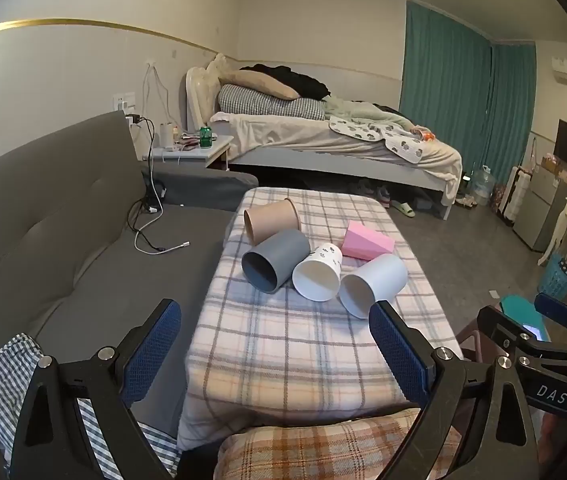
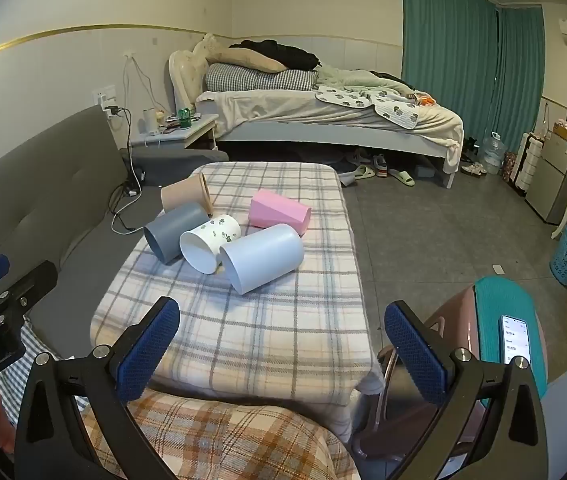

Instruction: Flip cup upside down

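**Five cups on their sides, both tongs wide**

Mid-frame on the plaid-covered desk (image 1: 283, 344) lie five cups, all tipped over: a beige cup (image 1: 270, 219) farthest back, a grey cup (image 1: 275, 260) touching it, a white patterned cup (image 1: 318, 272), a pale blue cup (image 1: 373, 284) nearest, and a pink cup (image 1: 367, 245) behind it. The left tongs (image 1: 275, 354) fill the lower frame, spread wide and holding nothing. The right tongs (image 2: 281, 354) likewise gape, well short of the cups. A grey sofa (image 1: 63, 240) lies left; a bed (image 1: 323, 136) sits at upper centre.

right gripper (image 2: 281, 354) open, empty, above worktop (image 2: 243, 332) | five cups lying on their sides | light blue cup (image 2: 261, 258) nearest
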{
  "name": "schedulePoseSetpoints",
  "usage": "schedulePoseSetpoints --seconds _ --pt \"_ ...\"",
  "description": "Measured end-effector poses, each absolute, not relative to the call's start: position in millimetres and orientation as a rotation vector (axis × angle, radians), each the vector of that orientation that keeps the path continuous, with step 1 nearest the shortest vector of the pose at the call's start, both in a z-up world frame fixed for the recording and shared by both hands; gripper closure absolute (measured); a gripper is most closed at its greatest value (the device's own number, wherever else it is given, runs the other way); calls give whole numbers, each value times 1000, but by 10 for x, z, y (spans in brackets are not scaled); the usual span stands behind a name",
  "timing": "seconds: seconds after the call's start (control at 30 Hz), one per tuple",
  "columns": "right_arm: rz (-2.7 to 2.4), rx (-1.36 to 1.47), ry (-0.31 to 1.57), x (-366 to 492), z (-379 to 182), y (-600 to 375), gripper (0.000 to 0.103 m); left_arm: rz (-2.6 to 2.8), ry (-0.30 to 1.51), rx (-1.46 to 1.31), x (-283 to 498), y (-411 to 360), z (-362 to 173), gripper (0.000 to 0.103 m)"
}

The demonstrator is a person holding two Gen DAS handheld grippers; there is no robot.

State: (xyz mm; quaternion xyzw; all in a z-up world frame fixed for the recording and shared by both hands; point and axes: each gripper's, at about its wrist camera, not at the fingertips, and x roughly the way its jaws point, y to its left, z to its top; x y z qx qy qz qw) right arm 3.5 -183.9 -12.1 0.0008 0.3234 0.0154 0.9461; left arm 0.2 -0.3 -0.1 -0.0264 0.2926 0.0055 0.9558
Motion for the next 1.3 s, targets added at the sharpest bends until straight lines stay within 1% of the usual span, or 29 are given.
schedulePoseSetpoints --seconds 0.4,0.47,1.3 --pt "34 5 655 42 -122 -1849 0 8 591 -13 35 -319 -5 5" --pt "35 7 656 42 -122 -1852 0 7 593 -72 7 -3 -4 5" --pt "34 5 656 28 -124 -1821 0 8 595 -70 7 -1 -2 5"
